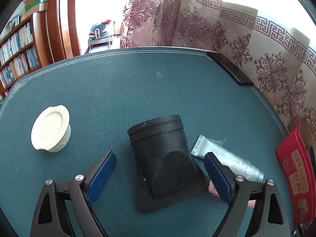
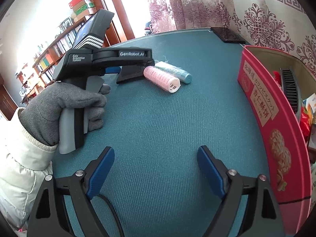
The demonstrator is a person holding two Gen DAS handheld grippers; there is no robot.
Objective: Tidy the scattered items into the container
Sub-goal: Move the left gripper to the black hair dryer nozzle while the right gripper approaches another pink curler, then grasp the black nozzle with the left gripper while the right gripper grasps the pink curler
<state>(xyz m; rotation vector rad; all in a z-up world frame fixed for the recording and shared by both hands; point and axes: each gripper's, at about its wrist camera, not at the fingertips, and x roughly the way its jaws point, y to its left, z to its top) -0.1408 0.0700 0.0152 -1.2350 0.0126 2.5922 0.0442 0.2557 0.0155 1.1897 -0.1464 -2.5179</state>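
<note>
In the left wrist view my left gripper [image 1: 160, 169] is open, its blue fingers on either side of a black hair-dryer nozzle [image 1: 164, 158] lying on the green table mat [image 1: 138, 90]. A silver-blue roller [image 1: 229, 161] lies just right of the nozzle, partly behind the right finger. A cream round lid [image 1: 51, 130] sits to the left. In the right wrist view my right gripper [image 2: 156, 167] is open and empty above bare mat. The red tin [image 2: 270, 126] stands at the right. A pink roller [image 2: 162, 76] and the blue roller [image 2: 174, 71] lie ahead.
A black flat remote-like slab [image 1: 230, 68] lies at the table's far right edge by the patterned curtain [image 1: 197, 23]. The tin holds a black comb [image 2: 290, 88] and red items. A bookshelf [image 1: 15, 47] stands at the left. The left gripper's handle and gloved hand [image 2: 79, 102] show in the right wrist view.
</note>
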